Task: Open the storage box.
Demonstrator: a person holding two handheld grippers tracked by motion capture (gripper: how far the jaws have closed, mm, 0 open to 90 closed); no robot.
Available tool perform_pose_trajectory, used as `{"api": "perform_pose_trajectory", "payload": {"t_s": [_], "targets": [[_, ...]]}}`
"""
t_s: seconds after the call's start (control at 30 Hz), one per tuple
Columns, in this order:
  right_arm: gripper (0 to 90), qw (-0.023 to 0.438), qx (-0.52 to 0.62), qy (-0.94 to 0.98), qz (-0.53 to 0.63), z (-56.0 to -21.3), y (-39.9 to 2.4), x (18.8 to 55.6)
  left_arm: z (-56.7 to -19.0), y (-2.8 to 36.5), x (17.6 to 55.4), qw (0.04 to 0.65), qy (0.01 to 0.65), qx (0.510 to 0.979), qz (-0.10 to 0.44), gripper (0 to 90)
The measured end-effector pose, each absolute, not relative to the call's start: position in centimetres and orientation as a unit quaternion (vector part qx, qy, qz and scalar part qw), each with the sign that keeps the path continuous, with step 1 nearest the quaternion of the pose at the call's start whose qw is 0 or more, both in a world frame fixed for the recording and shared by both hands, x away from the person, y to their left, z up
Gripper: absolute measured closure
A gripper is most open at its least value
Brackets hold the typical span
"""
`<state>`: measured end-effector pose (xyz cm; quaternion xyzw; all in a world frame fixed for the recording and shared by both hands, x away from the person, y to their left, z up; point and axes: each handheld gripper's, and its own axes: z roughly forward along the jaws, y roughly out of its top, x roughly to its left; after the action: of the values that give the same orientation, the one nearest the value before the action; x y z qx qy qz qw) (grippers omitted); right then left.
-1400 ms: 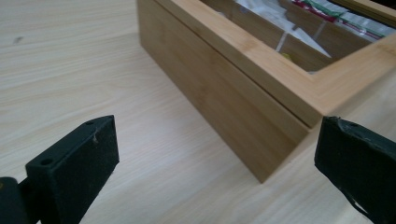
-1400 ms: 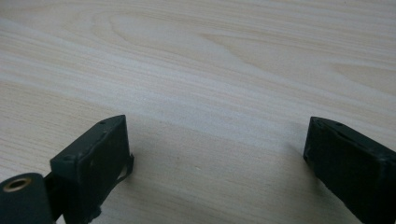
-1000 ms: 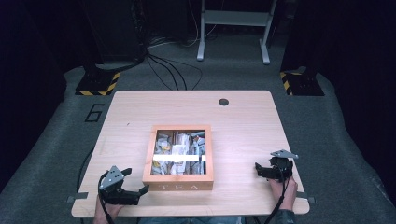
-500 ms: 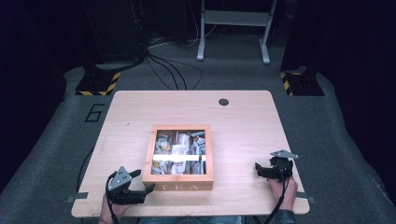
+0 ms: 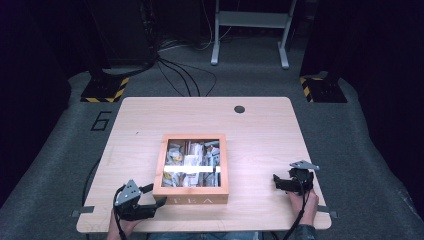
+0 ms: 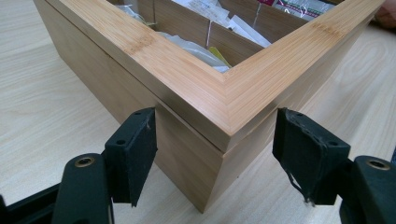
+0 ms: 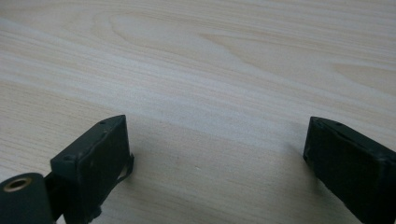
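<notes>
Two grippers rest low on the table [image 5: 260,120]; the left gripper [image 5: 152,196] sits at the near left corner of the wooden tea box [image 5: 191,199], the right gripper [image 5: 278,180] well apart from it on the bare wood to the right; left hand clearly the nearer.

Left gripper view: the box corner [image 6: 219,140] points straight between the jaws, one pad [image 6: 137,149] against the one side face, the other pad [image 6: 303,149] just off the other face; jaws have just been closing, about half open, corner between them, grip not yet firm; the lid seam runs level with the pad tops.

Right jaws stand wide, nothing between them, only tabletop.

Box lies square near the table's front edge, glass lid showing tea packets [image 5: 192,160]; pale wood surface; grey floor, cables [image 5: 180,75] and a metal stand [image 5: 250,30] behind.
</notes>
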<state>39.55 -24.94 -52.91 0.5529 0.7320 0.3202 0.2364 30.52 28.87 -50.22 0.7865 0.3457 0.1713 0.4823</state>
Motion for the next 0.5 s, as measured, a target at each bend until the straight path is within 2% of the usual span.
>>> {"api": "perform_pose_trajectory", "payload": {"t_s": [0.5], "targets": [[6.7, 0.237, 0.553, 0.732, 0.32, -52.91, -24.93, 39.55, -49.97, 29.18, 30.15, 0.487, 0.343, 0.784, 0.176, 36.4]]}}
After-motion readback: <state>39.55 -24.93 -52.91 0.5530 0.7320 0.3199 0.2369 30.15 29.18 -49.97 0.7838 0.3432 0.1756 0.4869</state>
